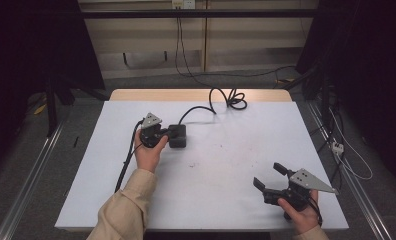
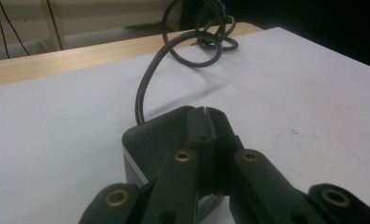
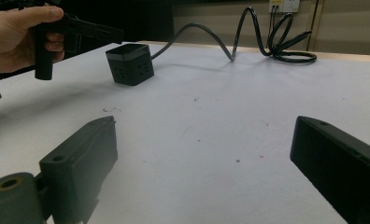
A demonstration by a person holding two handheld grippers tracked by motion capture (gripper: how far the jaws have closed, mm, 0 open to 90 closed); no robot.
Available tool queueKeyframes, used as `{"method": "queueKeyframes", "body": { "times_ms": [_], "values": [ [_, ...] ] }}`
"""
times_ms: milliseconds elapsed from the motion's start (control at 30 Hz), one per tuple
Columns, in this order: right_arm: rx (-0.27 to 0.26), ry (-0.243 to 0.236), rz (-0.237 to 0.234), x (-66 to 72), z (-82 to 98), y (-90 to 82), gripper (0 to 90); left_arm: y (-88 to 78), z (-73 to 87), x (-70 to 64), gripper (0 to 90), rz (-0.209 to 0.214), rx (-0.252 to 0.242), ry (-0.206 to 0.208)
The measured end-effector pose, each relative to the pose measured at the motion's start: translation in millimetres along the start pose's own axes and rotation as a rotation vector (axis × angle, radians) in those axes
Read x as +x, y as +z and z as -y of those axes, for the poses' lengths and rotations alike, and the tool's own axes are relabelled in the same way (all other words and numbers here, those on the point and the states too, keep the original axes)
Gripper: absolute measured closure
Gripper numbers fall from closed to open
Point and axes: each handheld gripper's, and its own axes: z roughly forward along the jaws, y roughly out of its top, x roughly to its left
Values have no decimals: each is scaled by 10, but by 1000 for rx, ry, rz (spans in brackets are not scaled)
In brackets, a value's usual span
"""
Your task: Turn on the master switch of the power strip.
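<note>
At centre of the high view: a white counter (image 1: 221,170) with a wooden strip along its far edge, dark curtains to either side.
Cube: a black cube (image 1: 177,136) (a socket block, by the holes on its side in the right gripper view (image 3: 129,64)) sits on the counter, left of centre in the high view.
Cable: a black cable (image 1: 221,100) leaves the cube's far side, arches up and ends in loose loops at the upper centre of the counter, by the wooden strip; seen also at the top of the left gripper view (image 2: 192,46) and upper right of the right gripper view (image 3: 267,37).
Left tool: the left tool (image 1: 163,133) is held by the left hand (image 1: 148,152) just left of the cube; in its own view the two jaws are pressed together (image 2: 205,122), their tips lying over the cube's top (image 2: 155,135); whether they touch it I cannot tell.
Right tool: the right tool (image 1: 269,176) is at the lower right of the high view, held by the right hand (image 1: 301,215), well apart from the cube; its jaws stand wide apart with nothing between them, bare counter showing in the gap (image 3: 204,154).
Sleeve: a beige sleeve (image 1: 123,210) enters from the bottom edge, left of centre.
Surface: faint dark specks mark the white counter near its middle.
</note>
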Motion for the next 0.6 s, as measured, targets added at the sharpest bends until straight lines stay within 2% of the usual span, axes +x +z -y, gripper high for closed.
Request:
{"method": "queueKeyframes", "body": {
  "times_ms": [67, 100, 600],
  "values": [
    [-2, -1, 0, 0, -2, 0, 70, 7, 6, -3, 900, -1, -5, -11],
    [-5, -2, 1, -2, -4, 1, 70, 5, 8, 5, 900, -4, 4, 0],
    [-1, -2, -2, 6, -1, 0, 70, 6, 38, 15, 900, -13, 8, 3]
  ]
}}
